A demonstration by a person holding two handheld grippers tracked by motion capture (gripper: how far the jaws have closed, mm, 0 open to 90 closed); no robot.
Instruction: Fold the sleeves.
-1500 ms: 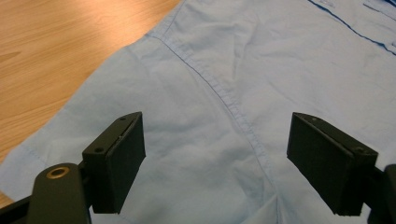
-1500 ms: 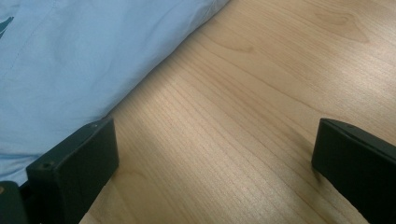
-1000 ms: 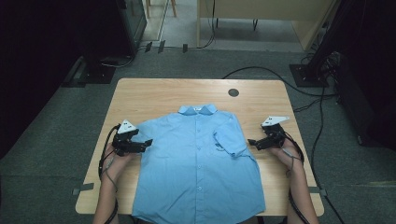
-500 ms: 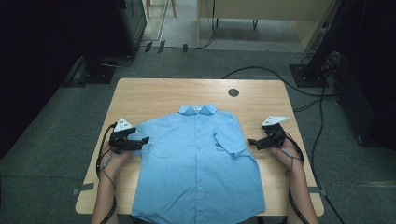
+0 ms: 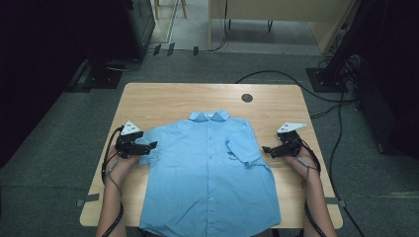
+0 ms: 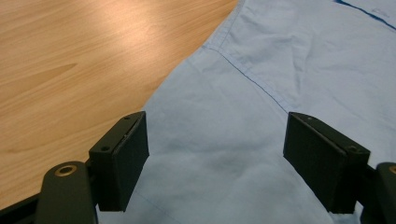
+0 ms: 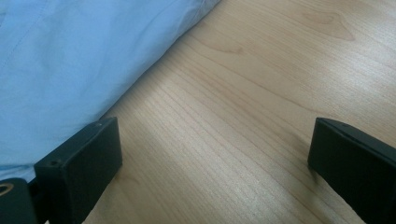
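1. The left gripper (image 5: 150, 146) rests at the left edge of the blue shirt (image 5: 210, 173), held by the person's left hand (image 5: 118, 160) near the left side of the wooden table (image 5: 173, 101). Its jaws stand wide apart with nothing clamped between them; in the left gripper view they straddle the shirt's left sleeve (image 6: 224, 140), with bare wood showing beyond the cloth's edge.
2. The blue shirt lies flat and face up in the middle of the table, buttoned, collar (image 5: 209, 116) pointing away from the person and hem reaching the near edge. Its right sleeve (image 5: 242, 145) is folded in over the chest, while the left sleeve is spread toward the left gripper.
3. A small dark round spot (image 5: 247, 98) sits in the tabletop beyond the collar, well apart from the shirt.
4. The right gripper (image 5: 267, 149) sits just beside the shirt's right edge, held by the right hand (image 5: 299, 159). Its jaws are spread wide and hold nothing; in the right gripper view one jaw is by the cloth's edge (image 7: 70, 70), the other over bare wood.
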